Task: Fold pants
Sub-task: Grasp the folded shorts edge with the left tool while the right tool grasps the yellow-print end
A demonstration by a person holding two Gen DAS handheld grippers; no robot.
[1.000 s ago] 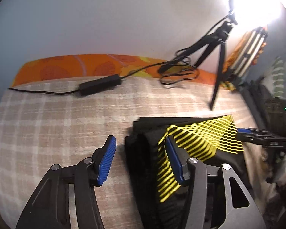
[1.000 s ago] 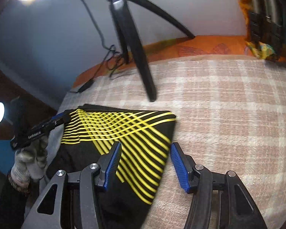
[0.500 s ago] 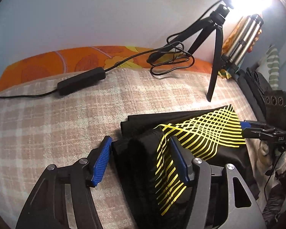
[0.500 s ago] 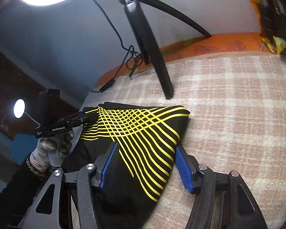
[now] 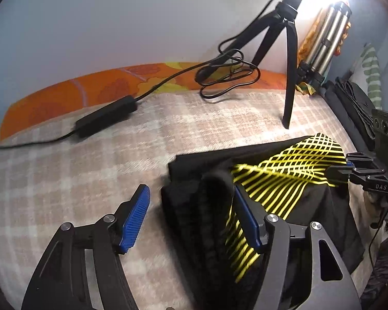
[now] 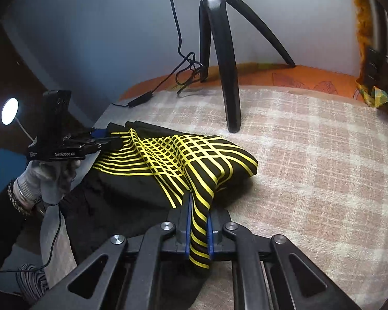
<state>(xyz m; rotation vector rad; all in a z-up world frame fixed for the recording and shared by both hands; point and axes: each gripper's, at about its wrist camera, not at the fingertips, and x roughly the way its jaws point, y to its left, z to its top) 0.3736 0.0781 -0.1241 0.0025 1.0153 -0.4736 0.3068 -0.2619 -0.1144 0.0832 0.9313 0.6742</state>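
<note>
The right gripper (image 6: 198,228) is reaching in low from 6 o'clock, jaws clamped tight on a yellow-striped fold of the pants (image 6: 183,160) and pulling it up into a ridge. The left gripper (image 5: 191,217) is sitting spread wide, the pants' black edge lying between its blue pads (image 5: 134,218), ungripped. The partly folded pants are lying on the plaid blanket (image 6: 310,160), at 6 o'clock from the tripod (image 6: 219,51).

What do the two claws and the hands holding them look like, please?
Both claws, left and right, have black skeletal frames with triangular cut-outs, silver rivets and ribbed blue pads. White lettering marks each body. The left hand wears a light grey knit glove with a beaded bracelet; a thin black cable hangs below.
</note>
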